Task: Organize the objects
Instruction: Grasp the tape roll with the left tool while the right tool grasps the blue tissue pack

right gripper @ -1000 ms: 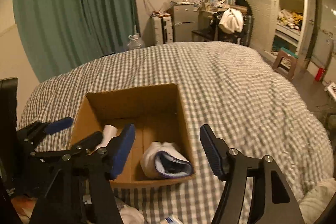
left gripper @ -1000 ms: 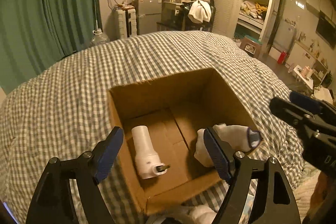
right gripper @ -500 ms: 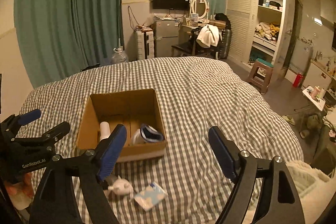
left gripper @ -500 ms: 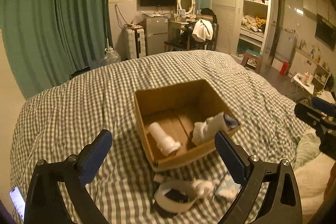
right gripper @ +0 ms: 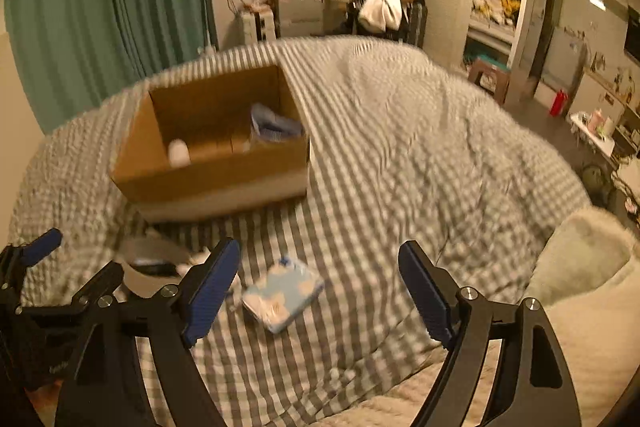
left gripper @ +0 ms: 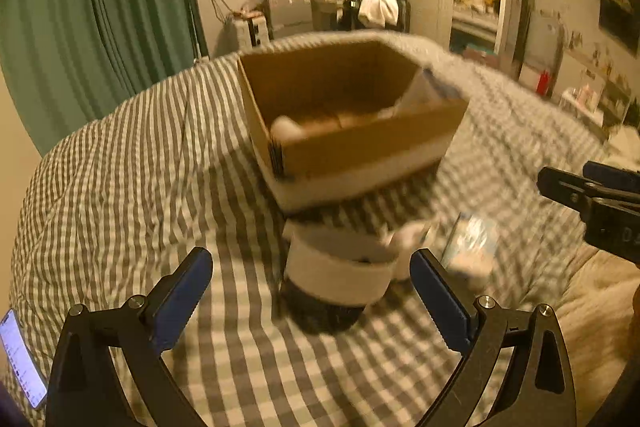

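A: Left wrist view is blurred, but the left gripper [left gripper: 310, 293] has its jaws wide apart, holding nothing, with the tape roll [left gripper: 338, 275] standing low in the centre of the frame, framed between the two pads. What could slip here?

B: I'd judge the roll. It sits on a soft checked quilt [left gripper: 120, 187], so a pad landing on its rim could tip it or push it into the bedding. A small white thing [left gripper: 408, 247], too blurred to name, sits just beside it at lower right and could get pinched along with it.

A: And the right gripper [right gripper: 320, 291]?

B: Also spread open and empty. The blue packet [right gripper: 282, 293] lies between its pads at lower centre of that view. It's thin and flat, so the pads may slide off or snag quilt.

A: Room to move?

B: The box [left gripper: 352, 123] stands just behind the roll, its near wall close. It already holds a white tube [right gripper: 179, 151] and a blue-edged bundle [right gripper: 272, 125]. Both grippers work near each other, so they could bump. The quilt to the right is open.
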A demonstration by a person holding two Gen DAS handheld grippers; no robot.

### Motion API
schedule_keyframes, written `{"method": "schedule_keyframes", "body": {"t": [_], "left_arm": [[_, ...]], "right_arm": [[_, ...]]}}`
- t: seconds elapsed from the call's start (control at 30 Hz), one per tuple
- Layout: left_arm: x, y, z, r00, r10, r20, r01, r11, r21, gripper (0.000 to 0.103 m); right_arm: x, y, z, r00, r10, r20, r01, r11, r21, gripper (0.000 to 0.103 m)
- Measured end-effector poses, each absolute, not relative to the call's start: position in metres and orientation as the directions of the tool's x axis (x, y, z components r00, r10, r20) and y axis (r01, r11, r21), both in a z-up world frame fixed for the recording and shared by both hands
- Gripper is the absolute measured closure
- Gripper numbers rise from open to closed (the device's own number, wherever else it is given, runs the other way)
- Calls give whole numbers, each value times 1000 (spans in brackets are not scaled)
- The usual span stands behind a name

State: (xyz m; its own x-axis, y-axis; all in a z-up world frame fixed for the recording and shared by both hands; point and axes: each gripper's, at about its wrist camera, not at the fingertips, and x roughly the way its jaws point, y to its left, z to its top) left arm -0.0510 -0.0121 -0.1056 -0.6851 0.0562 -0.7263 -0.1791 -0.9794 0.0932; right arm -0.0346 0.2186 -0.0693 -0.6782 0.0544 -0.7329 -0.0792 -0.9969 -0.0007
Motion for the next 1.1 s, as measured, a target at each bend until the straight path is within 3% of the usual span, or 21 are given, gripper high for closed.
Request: {"method": "schedule_keyframes", "body": {"t": [0.27,0.83,0.93,1.1], "left_arm": [[-63,-5,-132,-641,70,-764,-219,-971,96,1],[-102,9,-171,-523,4,-852,-203,-972,120,4],[-103,9,-173,-508,39,-860,-222,-971,87,15],[-97,6,-171,-519,52,-853,-221,-972,75,17]], "right_arm": [[-52,217,-144,-566,25,-824,-83,-996,26,21],[-85,213,-182,-499,-26,-866,-70,-995,70,22],[-86,214,-188,-504,-29,-863,-69,-995,73,36],[-81,210,-186,-521,-12,-853,-59,-997,50,55]]}}
